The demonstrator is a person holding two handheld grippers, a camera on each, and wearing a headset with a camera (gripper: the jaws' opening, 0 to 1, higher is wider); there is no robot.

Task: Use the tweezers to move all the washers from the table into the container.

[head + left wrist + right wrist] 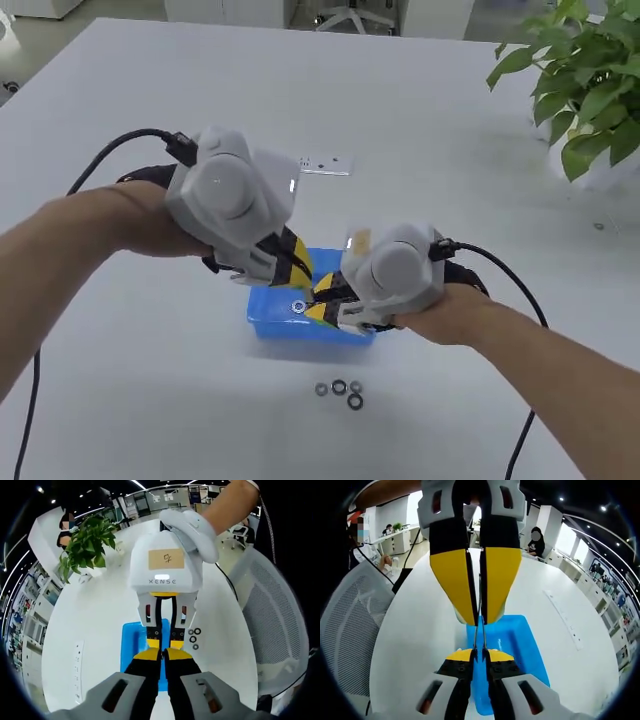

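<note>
Left tongs (304, 278), right tongs (320, 297) pinching tweezers (479, 630) over container (268, 318), washers (339, 388) beside

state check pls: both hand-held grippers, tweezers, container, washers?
left hand-held gripper: shut on the tweezers
right hand-held gripper: shut on the tweezers
tweezers: gripped by both, arms almost closed, above the container
container: upright, open top, on the table
single washer: at the container; lying inside or pinched, cannot tell
four washers: loose on the table beside the container, not yet moved
</note>
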